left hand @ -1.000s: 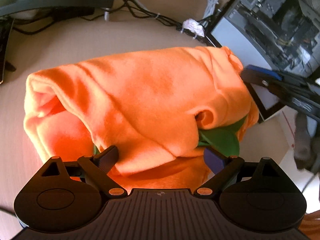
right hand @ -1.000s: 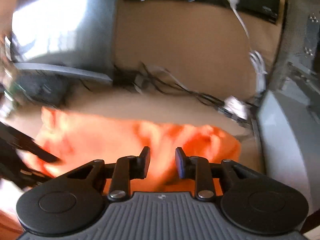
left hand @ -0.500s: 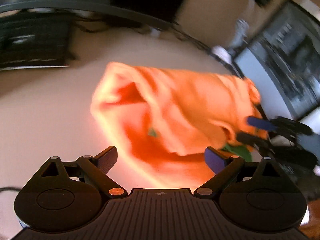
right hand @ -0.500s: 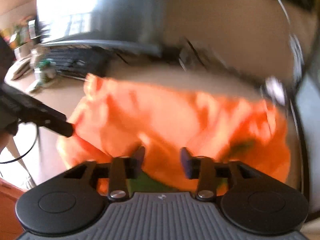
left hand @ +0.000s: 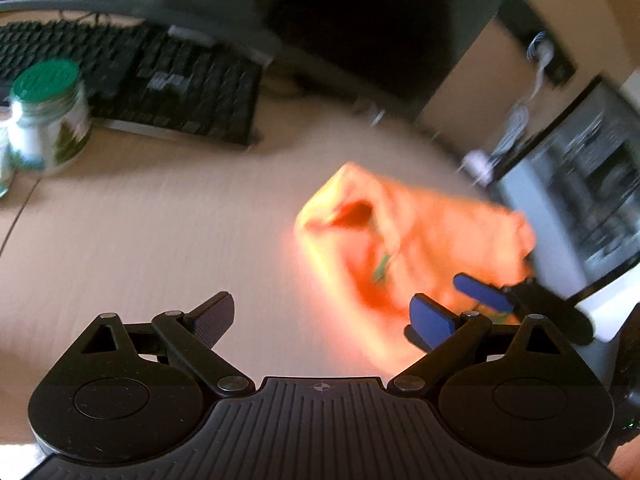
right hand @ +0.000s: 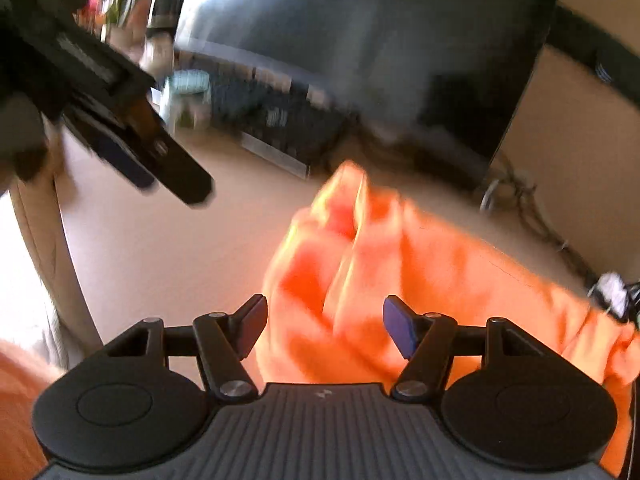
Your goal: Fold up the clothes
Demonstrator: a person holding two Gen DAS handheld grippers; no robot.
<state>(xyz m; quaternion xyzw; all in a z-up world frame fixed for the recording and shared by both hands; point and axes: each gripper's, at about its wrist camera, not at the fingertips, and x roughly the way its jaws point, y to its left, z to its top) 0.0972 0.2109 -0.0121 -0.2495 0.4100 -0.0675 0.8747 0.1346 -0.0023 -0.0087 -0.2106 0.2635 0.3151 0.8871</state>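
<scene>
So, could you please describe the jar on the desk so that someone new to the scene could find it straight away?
Start at the black keyboard lying in front of the dark monitor at the back of the desk. At the keyboard's left end, as the left wrist view shows it, stands the jar. It is clear glass with a green lid and a green-and-white label, well apart from the orange garment.

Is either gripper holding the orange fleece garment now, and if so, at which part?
Nothing is held. The left gripper is open over bare desk, and the right gripper is open, with the orange fleece garment lying loose beyond it.
</scene>
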